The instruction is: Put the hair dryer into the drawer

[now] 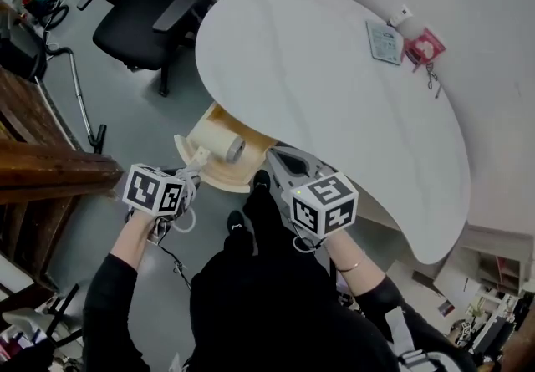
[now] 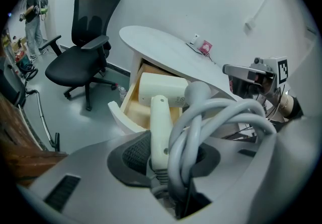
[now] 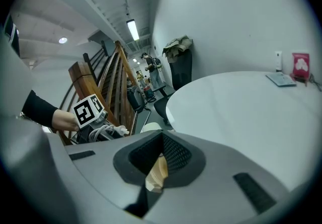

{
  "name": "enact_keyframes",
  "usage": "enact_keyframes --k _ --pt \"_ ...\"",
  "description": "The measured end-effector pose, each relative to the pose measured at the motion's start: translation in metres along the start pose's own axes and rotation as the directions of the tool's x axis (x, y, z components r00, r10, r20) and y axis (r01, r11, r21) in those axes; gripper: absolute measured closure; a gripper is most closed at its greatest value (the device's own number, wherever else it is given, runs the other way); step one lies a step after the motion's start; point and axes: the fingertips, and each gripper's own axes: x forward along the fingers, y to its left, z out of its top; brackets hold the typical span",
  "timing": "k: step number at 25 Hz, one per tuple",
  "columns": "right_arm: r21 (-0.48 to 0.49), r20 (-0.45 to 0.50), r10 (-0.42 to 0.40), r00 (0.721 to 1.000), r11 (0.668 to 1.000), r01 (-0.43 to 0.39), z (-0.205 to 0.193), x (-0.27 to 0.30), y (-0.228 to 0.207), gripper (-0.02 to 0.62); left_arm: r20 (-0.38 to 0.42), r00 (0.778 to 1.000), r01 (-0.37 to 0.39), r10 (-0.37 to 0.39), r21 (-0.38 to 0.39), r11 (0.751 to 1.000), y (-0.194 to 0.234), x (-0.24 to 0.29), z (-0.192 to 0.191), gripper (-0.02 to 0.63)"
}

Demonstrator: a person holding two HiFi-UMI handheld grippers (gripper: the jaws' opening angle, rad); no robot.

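Honestly, with the left hand-held gripper (image 2: 163, 160) clamped on the hair dryer (image 2: 162, 91) handle and its looped cord (image 2: 221, 113) above the open drawer (image 2: 131, 96), and the right hand-held gripper (image 3: 156, 167) closed and empty, that cord might snag the drawer's edge.

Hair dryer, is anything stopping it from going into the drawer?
Nothing visible does. The pale wooden drawer stands open under the white rounded table. The left gripper has its fingers shut on the handle of the cream plastic hair dryer, next to its grey cord. The barrel is right over the opening.
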Motion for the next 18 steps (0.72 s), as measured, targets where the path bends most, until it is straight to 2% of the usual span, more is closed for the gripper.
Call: enact_keyframes --k 4,9,15,18 --pt "-0.028 -0.050 0.055 0.997 0.998 -0.056 -0.005 0.023 0.009 0.592 -0.035 0.999 -0.013 0.012 -0.027 1.000 0.004 0.011 0.002 0.443" --pt "-0.051 -0.119 0.094 0.988 0.994 -0.101 -0.020 0.048 0.018 0.592 -0.081 0.996 -0.040 0.041 0.004 0.999 0.016 0.022 0.007 0.443" --pt "-0.045 -0.187 0.096 0.978 0.993 -0.106 -0.041 0.061 0.016 0.592 -0.122 0.991 -0.048 0.050 0.017 0.999 0.021 0.033 0.014 0.443" --pt "-0.039 -0.208 0.092 0.974 0.994 -0.102 -0.045 0.068 0.017 0.592 -0.155 0.986 -0.052 0.060 0.052 0.997 0.024 0.037 0.017 0.443"
